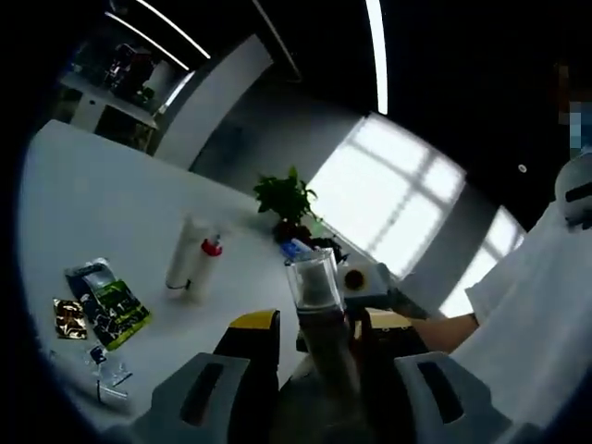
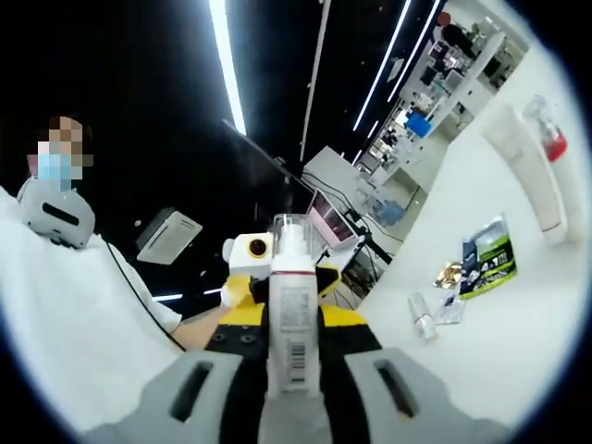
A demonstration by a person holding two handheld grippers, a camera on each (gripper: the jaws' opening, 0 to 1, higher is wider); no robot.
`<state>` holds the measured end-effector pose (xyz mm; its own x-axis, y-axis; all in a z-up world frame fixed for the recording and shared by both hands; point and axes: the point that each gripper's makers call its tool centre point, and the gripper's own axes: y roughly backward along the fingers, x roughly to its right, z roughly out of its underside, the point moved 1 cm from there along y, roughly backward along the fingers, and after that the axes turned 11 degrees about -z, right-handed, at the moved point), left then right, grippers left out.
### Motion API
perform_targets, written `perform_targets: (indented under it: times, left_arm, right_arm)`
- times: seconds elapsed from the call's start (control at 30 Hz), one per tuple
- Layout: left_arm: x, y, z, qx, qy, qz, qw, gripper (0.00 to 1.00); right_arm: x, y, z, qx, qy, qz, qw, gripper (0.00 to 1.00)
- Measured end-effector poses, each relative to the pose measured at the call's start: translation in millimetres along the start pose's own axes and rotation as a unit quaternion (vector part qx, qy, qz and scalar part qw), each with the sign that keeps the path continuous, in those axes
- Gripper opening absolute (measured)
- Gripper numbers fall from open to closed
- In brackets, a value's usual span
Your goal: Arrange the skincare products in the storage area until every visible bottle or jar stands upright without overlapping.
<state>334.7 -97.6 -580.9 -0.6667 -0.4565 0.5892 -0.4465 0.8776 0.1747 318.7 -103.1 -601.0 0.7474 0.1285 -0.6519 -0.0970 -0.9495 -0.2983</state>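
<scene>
A bottle with a clear cap (image 1: 314, 277) rises between my left gripper's (image 1: 321, 326) yellow-tipped jaws, which are shut on it; its body looks dark against the window. My right gripper (image 2: 291, 319) is shut on a white bottle (image 2: 293, 305) with a clear cap and a barcode. Each view shows the other gripper (image 1: 367, 280) (image 2: 250, 252) close behind its bottle. On the white table (image 1: 102, 199) a white tube (image 1: 183, 252) and a red-capped bottle (image 1: 208, 264) stand together; they also show as the tube (image 2: 529, 171) and the bottle (image 2: 552, 141).
A green sachet (image 1: 109, 301), a gold packet (image 1: 69, 317) and small sample packs (image 1: 109, 368) lie on the table, as do the sachet (image 2: 488, 259) and a small tube (image 2: 423, 319). A potted plant (image 1: 285, 199) stands at the far edge. A person in white (image 2: 65, 305) is close by.
</scene>
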Motion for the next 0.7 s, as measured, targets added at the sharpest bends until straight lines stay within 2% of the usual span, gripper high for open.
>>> perform_targets:
  times: [0.2, 0.37, 0.5, 0.57, 0.7]
  left_arm:
    - [14.0, -4, 0.0, -0.005, -0.016, 0.027, 0.9995, 0.19]
    - [21.8, -8, -2.0, -0.010, -0.036, 0.031, 0.9988, 0.19]
    - [22.6, -12, -5.2, -0.015, -0.042, 0.023, 0.9988, 0.18]
    - [23.4, -14, -8.4, -0.011, -0.053, 0.015, 0.9984, 0.18]
    - [23.6, -20, -10.0, -0.020, -0.066, 0.008, 0.9976, 0.17]
  right_arm:
    - [-9, 4, -0.3, -0.003, -0.008, -0.024, 0.9997, 0.19]
    - [-14, 6, -4.3, -0.009, 0.004, -0.032, 0.9995, 0.20]
    - [-14, 10, -9.4, -0.005, 0.011, -0.027, 0.9996, 0.20]
    - [-13, 12, -14.8, 0.003, 0.030, -0.019, 0.9994, 0.21]
    - [-11, 15, -18.3, -0.003, 0.052, 0.002, 0.9986, 0.21]
